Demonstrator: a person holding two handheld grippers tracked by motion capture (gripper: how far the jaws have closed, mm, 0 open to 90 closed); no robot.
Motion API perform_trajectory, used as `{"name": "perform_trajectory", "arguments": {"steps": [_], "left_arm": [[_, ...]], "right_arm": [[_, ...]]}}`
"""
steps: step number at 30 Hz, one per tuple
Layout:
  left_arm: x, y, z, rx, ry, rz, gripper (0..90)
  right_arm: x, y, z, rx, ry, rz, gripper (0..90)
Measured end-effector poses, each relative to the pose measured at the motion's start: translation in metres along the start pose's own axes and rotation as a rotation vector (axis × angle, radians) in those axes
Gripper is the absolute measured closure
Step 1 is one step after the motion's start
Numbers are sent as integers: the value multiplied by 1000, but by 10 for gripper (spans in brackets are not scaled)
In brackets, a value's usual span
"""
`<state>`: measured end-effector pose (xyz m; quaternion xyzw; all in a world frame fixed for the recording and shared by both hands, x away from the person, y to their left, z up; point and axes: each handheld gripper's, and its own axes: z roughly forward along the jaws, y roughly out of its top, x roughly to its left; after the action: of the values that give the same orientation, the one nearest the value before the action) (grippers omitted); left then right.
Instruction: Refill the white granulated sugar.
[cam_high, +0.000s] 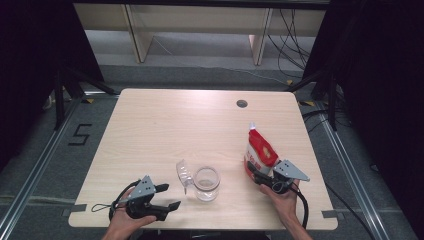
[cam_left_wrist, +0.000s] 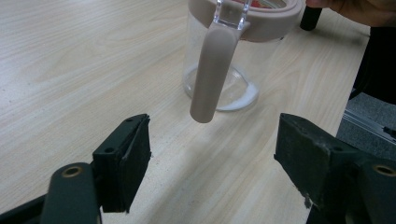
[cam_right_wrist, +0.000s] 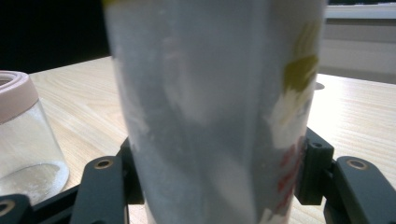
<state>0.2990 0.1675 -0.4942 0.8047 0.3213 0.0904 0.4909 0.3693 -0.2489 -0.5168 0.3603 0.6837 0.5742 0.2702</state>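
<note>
Nearest the high camera, we hold the left gripper low at the front left of the wooden surface, its jaws standing wide apart with nothing between them. From the left gripper view we note those jaws pointing toward the glass jar, which stands just ahead of them and apart from them; a taupe clasp hangs down the jar's near side from its taupe rim, and a thin layer of white powder lies on the jar's bottom. In the high view the jar stands near the front middle of the surface, with its clear lid swung open to its left. We hold the right gripper at the front right, against the lower part of the red and white pouch, which stands upright on the surface, well to the right of the jar. In the right gripper view the pouch sits between the two jaws, its silvery side facing the camera, and both pads lie against its flanks, so we record the jaws as clamped on the pouch. A small round grommet is set into the far side of the surface.
</note>
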Motion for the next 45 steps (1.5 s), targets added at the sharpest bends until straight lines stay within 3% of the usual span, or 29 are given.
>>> {"name": "perform_trajectory", "arguments": {"steps": [4, 5, 7, 13, 14, 15, 17, 19, 20, 21, 22, 24, 25, 27, 28, 29, 30, 31, 32, 34, 39, 41, 42, 43, 45], "left_arm": [[1, 0, 0, -7, -4, 16, 260], [0, 0, 0, -6, -4, -2, 260], [0, 0, 0, -6, -5, -2, 260], [0, 0, 1, -7, -7, -3, 260], [2, 0, 0, 11, 3, 16, 260], [1, -1, 1, -9, -7, -3, 260], [1, -1, 1, -10, -8, 2, 261], [1, -1, 1, -10, -8, 1, 261], [1, -1, 1, -9, -8, 2, 262], [1, -1, 1, -10, -9, -1, 262], [1, -1, 1, -9, -11, 0, 265], [1, -1, 1, -8, -12, 3, 269], [1, 0, 0, -5, -11, 3, 269], [0, -1, 0, -12, -6, 2, 269], [1, 0, 0, -5, -9, 3, 269], [1, 0, 0, -5, -7, 3, 269], [1, 0, -1, -7, -4, 3, 269], [1, 0, -1, -2, -5, 16, 269], [3, 1, -1, -1, -7, 32, 268], [3, 1, -1, -2, -8, 25, 268], [2, 0, 0, -13, -11, 19, 268], [2, 0, 0, -7, -13, 18, 267], [2, 0, 0, -8, -13, 19, 268], [2, 0, 0, -8, -13, 20, 267], [2, 0, 0, -8, -14, 20, 267]], "right_arm": [[0, 0, 0, -6, -5, -7, 395], [0, 0, 0, -6, -4, -5, 396], [1, 0, -1, 2, -2, 8, 400], [-2, 2, -3, 35, -13, -19, 422], [-2, 2, -3, 37, -14, -16, 427], [-2, 3, -3, 32, -15, -29, 432], [1, 3, -5, 35, -17, -11, 439], [0, 4, -3, 25, 14, -17, 445], [1, 4, -5, 43, -14, -18, 447], [2, 4, -3, 21, -19, -28, 449], [2, 5, -5, 44, -17, -15, 450], [3, 6, -5, 42, -4, -9, 453], [1, 7, -6, 59, 0, -36, 454], [3, 8, -6, 66, 16, -43, 456], [5, 8, -5, 47, 19, -49, 457], [4, 10, -6, 72, 40, -67, 457], [7, 10, -5, 54, 42, -49, 458], [10, 11, -7, 77, 64, -39, 459], [10, 13, -7, 65, 68, -75, 459], [9, 15, -7, 57, 92, -111, 460], [13, 22, -14, 55, 102, -130, 461], [12, 26, -16, 45, 100, -170, 461], [13, 27, -17, 46, 97, -158, 461], [11, 28, -18, 45, 120, -182, 462], [13, 31, -21, 58, 110, -218, 462]]}}
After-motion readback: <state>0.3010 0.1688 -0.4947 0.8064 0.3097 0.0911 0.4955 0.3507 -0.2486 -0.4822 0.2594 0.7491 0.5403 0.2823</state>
